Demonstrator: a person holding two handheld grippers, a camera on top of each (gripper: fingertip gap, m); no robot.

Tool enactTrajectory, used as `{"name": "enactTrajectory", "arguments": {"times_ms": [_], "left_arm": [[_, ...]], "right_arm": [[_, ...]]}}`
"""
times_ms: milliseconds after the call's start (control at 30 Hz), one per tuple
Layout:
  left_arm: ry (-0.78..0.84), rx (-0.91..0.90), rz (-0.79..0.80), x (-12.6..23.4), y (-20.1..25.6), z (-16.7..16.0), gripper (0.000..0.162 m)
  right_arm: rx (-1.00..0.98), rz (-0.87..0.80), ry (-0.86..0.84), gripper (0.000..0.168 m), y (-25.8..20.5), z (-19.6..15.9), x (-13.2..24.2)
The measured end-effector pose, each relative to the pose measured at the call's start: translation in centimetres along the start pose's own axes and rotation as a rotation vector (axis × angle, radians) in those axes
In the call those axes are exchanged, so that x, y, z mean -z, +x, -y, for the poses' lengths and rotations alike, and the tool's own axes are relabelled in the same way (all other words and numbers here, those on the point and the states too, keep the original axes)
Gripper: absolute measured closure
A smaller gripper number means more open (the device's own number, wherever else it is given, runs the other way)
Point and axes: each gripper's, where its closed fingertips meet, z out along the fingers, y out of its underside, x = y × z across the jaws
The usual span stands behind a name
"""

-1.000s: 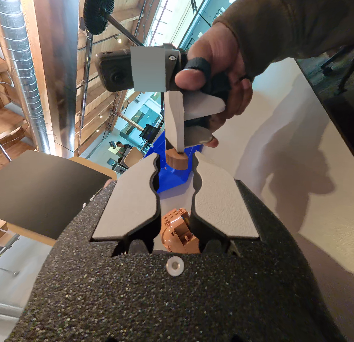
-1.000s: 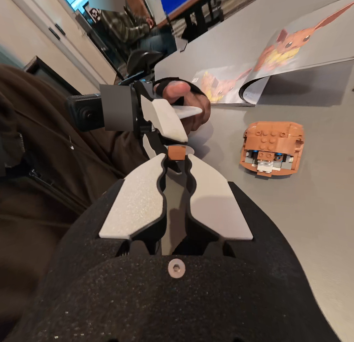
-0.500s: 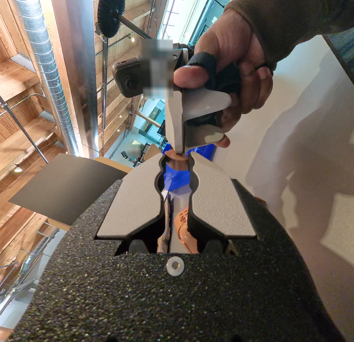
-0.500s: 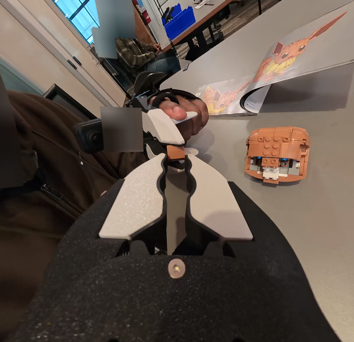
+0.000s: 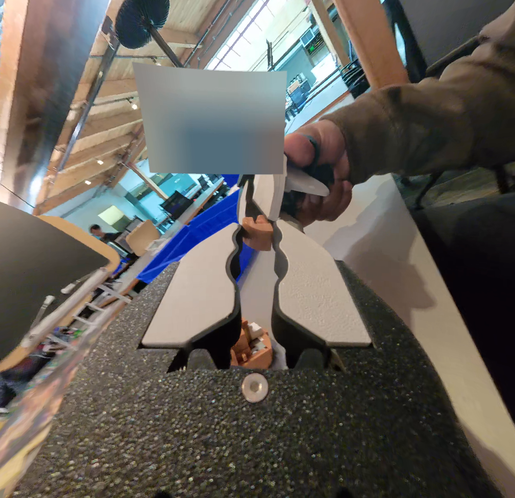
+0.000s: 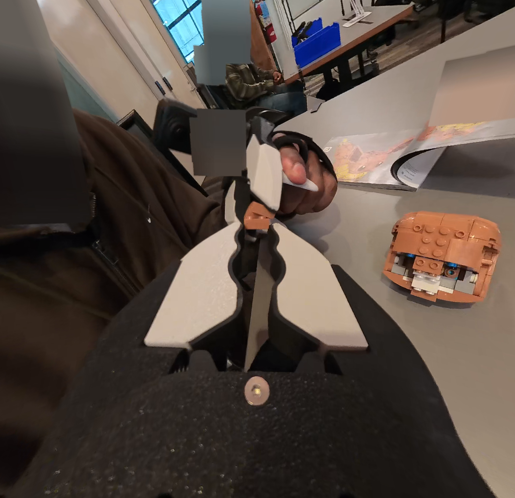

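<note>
Above the grey desk (image 6: 418,373), left claw (image 5: 255,235) and right claw (image 6: 255,225) both pinch one small brown plastic brick (image 6: 255,220); uneven pulling could make it slip and drop.

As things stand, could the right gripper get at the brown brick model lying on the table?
Probably not yet: the right gripper is shut on a small brown brick shared with the left gripper. The brick model itself lies uncovered on the grey table.

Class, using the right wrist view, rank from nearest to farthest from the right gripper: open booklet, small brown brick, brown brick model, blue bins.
1. Small brown brick, at the right gripper tips.
2. Brown brick model, right, on the table.
3. Open booklet, beyond it.
4. Blue bins, on a far table.
</note>
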Motion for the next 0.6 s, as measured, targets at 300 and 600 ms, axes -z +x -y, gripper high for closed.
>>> {"name": "enactTrajectory", "arguments": {"times_ms": [300,600], "left_arm": [[0.082,0.198,0.038,1.2,-2.0,0.6,0.142],[-0.036,0.187,0.051,0.3,-1.8,-1.3,0.142]], "right_arm": [[0.036,-0.234,0.054,0.153,3.7,0.8,3.7],[-0.112,-1.081,0.255,0.133,18.6,2.3,21.0]]}}
